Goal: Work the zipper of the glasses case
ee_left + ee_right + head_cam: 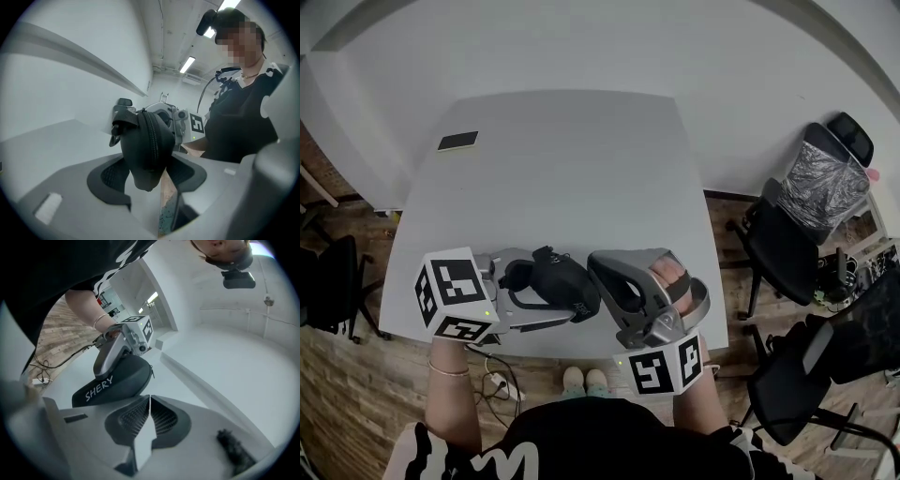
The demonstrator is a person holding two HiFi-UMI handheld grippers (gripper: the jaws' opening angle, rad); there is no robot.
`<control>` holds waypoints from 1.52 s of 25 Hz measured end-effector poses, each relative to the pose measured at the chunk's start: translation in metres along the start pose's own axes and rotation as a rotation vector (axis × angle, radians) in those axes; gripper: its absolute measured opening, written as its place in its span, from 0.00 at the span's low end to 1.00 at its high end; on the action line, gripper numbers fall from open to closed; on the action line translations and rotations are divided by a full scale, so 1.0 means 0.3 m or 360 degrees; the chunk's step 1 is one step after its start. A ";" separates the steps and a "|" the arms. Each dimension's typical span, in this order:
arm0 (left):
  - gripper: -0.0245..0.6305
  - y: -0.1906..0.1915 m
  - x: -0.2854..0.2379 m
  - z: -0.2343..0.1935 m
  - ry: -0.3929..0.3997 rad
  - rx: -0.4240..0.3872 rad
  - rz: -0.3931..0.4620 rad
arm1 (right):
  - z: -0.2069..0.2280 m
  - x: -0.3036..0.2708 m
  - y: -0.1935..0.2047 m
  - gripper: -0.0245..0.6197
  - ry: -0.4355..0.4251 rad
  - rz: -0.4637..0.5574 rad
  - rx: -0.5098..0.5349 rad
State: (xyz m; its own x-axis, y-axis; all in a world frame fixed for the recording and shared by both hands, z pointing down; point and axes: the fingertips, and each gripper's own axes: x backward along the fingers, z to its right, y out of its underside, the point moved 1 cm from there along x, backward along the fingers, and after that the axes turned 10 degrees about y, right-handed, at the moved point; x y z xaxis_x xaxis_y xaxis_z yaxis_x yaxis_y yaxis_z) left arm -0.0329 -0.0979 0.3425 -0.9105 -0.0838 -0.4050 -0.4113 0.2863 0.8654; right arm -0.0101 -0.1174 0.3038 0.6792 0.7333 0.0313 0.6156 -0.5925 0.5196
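Case (561, 281), black and rounded, is held in the air over the near edge of the desk (572, 169), a little left of its middle. It is clamped between the pads of the left gripper (149, 174), whose jaws stand fairly wide round its body. In the left gripper view the case is seen end-on, with the zipper (151, 133) running down its middle; the teeth are joined along the stretch that is shown. A short strap (123, 121) is seen at the upper left of the case, with a small tab hanging under it.

One word, "SHERY" (99, 388), is printed in white capitals on the side of the case and is read in the right gripper view.

The right gripper (150, 405) is brought together, pad against pad, and nothing is held between them. Its tips are placed just beside the right end of the case; contact cannot be made out.

Black-and-white square markers are carried on each gripper's cube. A small dark flat card (457, 142) is laid near the far left corner of the desk. Black chairs (787, 244) are stood to the right of the desk.
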 end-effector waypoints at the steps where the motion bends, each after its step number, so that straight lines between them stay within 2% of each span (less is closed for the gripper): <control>1: 0.42 0.005 0.001 0.008 0.0023 0.0004 -0.0040 | -0.005 0.003 -0.004 0.05 -0.0029 0.0013 -0.0003; 4: 0.42 0.033 -0.010 0.036 0.0129 0.0029 -0.0209 | -0.023 0.004 -0.014 0.06 -0.0135 0.0039 0.0026; 7: 0.42 0.057 -0.013 0.046 0.0212 0.0053 -0.0380 | -0.042 -0.012 -0.018 0.12 -0.0276 0.0035 0.0142; 10: 0.42 0.072 -0.010 0.050 0.0284 0.0088 -0.0468 | -0.058 -0.012 -0.022 0.15 -0.0432 0.0030 0.0245; 14: 0.42 0.106 -0.015 0.067 0.0358 0.0136 -0.0565 | -0.063 0.006 -0.054 0.15 -0.0512 0.0051 0.0389; 18: 0.42 0.132 -0.016 0.076 0.0396 0.0173 -0.0606 | -0.075 0.019 -0.075 0.15 -0.0575 0.0060 0.0489; 23: 0.42 0.156 -0.016 0.072 0.0415 0.0205 -0.0666 | -0.080 0.013 -0.076 0.15 -0.0591 0.0083 0.0488; 30: 0.42 0.172 -0.005 0.074 0.0458 0.0205 -0.0745 | -0.096 -0.008 -0.089 0.14 -0.0612 0.0114 0.0570; 32: 0.42 0.173 -0.004 0.074 0.0471 0.0197 -0.0773 | -0.102 -0.015 -0.090 0.08 -0.0623 0.0127 0.0601; 35: 0.42 0.166 0.002 0.072 0.0487 0.0179 -0.0747 | -0.109 -0.022 -0.096 0.05 -0.0621 0.0150 0.0615; 38: 0.42 0.157 0.011 0.075 0.0495 0.0168 -0.0648 | -0.102 -0.028 -0.108 0.05 -0.0572 0.0167 0.0601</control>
State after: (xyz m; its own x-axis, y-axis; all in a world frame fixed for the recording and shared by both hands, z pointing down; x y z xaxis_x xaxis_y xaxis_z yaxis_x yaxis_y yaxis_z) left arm -0.0543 -0.0632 0.3753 -0.6543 -0.4832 -0.5818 -0.7426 0.2650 0.6151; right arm -0.0479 -0.0942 0.3127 0.7983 0.5420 -0.2626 0.5928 -0.7841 0.1838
